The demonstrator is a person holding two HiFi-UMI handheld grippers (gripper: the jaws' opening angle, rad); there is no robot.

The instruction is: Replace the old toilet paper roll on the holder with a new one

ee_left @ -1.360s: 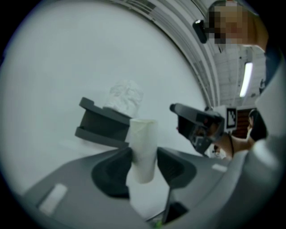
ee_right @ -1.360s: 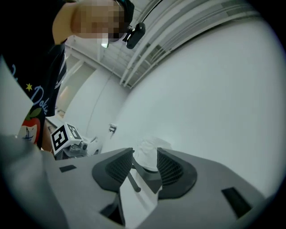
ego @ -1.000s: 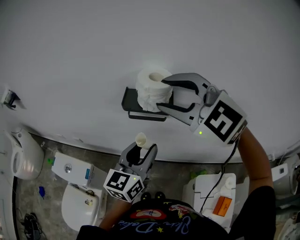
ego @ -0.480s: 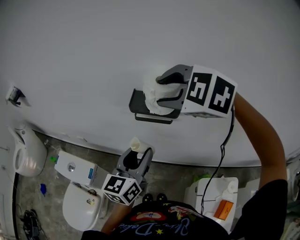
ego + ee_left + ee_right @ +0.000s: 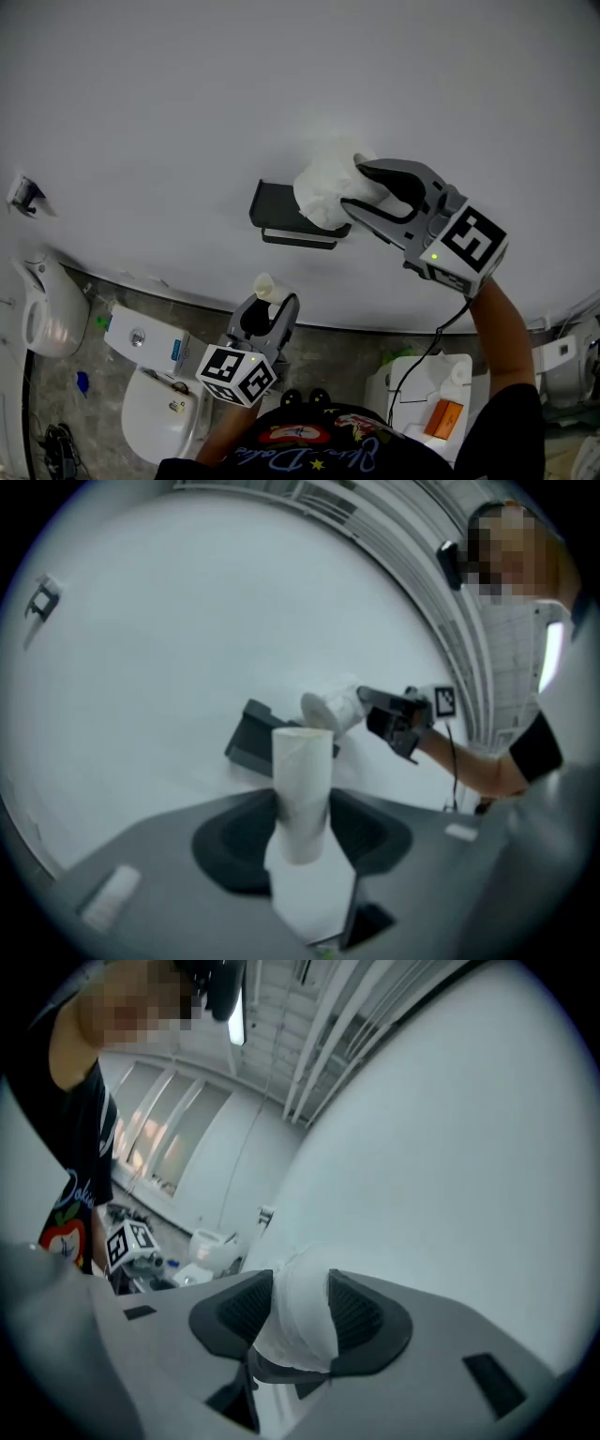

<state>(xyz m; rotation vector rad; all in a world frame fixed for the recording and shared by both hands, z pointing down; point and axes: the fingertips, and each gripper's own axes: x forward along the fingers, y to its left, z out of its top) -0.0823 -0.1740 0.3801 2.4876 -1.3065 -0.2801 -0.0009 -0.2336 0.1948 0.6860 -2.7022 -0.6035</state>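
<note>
A black holder (image 5: 279,212) is fixed to the white wall. My right gripper (image 5: 354,186) is shut on a new white toilet paper roll (image 5: 323,192), which it holds against the holder's right end. Whether the roll sits on the bar is hidden. In the right gripper view the roll (image 5: 298,1321) is squeezed between both pads. Lower down, my left gripper (image 5: 272,302) is shut on the old empty cardboard tube (image 5: 263,286), upright and away from the wall. From the left gripper view the tube (image 5: 302,789) stands between the jaws, with the holder (image 5: 255,742) and the new roll (image 5: 330,705) beyond it.
On the floor below are a toilet bowl (image 5: 157,414) with its cistern (image 5: 145,339), a white fixture (image 5: 47,314) at the left and a white container with an orange part (image 5: 427,394) at the right. A small fitting (image 5: 23,197) sticks out of the wall at the far left.
My right gripper has rolled about its axis and carried the new roll a little to the right along the holder. The left gripper with the tube has barely shifted.
</note>
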